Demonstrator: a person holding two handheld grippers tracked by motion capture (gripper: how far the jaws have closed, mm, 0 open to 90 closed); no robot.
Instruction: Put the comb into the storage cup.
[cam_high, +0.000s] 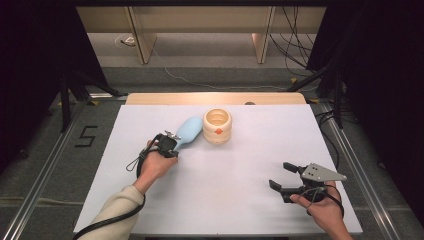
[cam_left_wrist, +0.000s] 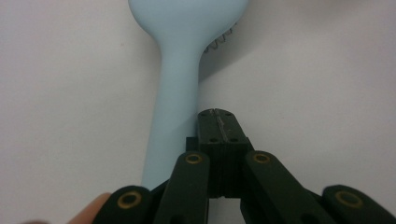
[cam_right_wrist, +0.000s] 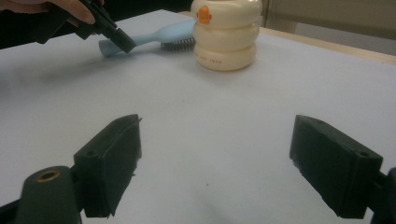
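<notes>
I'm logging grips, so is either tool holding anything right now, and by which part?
Nothing is held. The left tool is shut beside the blue brush's handle, not around it; the right tool is open over the table.

Lab: black curtains (cam_high: 30, 60), floor cables (cam_high: 295, 45), tripod legs (cam_high: 67, 95).

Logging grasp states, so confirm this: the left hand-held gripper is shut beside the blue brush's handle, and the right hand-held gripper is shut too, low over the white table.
One part is wrong. The right hand-held gripper is open: the right gripper view shows its jaws wide apart over the white table. The left hand-held gripper is indeed shut beside the blue brush handle.
</notes>
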